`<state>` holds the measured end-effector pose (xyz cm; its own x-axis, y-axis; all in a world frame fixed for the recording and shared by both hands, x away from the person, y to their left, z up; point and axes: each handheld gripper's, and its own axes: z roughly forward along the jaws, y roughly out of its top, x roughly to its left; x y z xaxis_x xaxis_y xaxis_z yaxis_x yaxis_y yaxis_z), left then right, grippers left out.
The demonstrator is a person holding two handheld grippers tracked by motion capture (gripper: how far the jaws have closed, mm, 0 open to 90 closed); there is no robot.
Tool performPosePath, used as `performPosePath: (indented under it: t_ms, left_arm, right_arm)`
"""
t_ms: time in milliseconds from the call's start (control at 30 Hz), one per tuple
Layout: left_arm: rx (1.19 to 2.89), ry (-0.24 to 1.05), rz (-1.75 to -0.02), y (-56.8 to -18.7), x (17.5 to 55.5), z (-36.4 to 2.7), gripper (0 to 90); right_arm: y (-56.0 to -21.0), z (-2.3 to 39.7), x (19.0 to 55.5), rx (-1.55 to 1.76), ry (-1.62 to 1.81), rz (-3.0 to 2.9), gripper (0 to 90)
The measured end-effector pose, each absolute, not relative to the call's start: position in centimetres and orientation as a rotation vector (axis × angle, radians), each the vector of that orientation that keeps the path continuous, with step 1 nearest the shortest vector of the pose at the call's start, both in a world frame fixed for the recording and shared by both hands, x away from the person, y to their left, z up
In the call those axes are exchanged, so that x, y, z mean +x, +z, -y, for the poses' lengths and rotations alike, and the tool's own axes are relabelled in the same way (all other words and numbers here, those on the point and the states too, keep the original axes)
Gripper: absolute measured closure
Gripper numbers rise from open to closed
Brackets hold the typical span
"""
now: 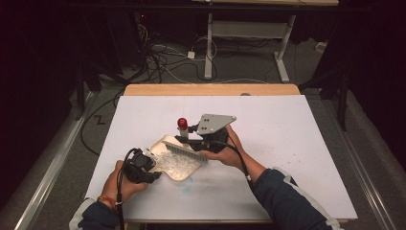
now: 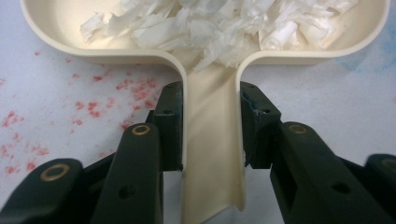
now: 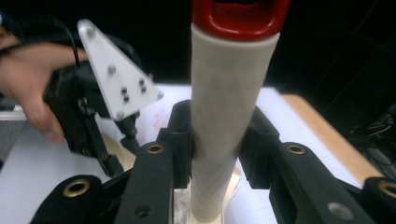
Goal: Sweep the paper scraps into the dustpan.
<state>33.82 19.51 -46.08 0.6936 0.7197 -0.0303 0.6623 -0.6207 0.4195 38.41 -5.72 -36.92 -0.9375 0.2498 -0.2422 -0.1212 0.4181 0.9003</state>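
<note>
A cream dustpan [image 1: 161, 143] lies on the white table, holding several white shredded paper scraps [image 1: 175, 164]. My left gripper [image 1: 153, 176] is shut on the dustpan's handle [image 2: 212, 140], one jaw on each side, and the scraps [image 2: 219, 23] are heaped just beyond it. A hand brush [image 1: 186, 151] rests with its bristles over the pan's far edge. Its white handle [image 3: 229, 93] stands nearly upright and ends in a red cap [image 3: 240, 14]. My right gripper [image 3: 217, 135] is shut on that handle. The left gripper [image 3: 88, 126] also appears in the right gripper view.
The white table cover [image 1: 287, 143] carries red specks [image 2: 93, 105] left of the pan and a faint blue smudge [image 1: 189, 182] at its near side. A wooden edge [image 1: 210, 89] runs along the far end. Cables [image 1: 163, 62] and another table's legs [image 1: 208, 48] occupy the floor beyond.
</note>
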Motion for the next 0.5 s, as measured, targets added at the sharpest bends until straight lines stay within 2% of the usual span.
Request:
performPosePath:
  t_ms: [267, 500]
  left_arm:
    - [2.522, 0.202, -1.065, -46.0, 34.1, -19.2, 63.5]
    - [2.545, 0.211, -1.047, -45.9, 34.4, -18.1, 63.4]
  right_arm:
    - [-34.2, 10.1, 39.3, 0.319, 1.407, -2.179, 69.3]
    - [-36.0, 12.4, 41.6, 0.488, 1.167, -2.14, 69.5]
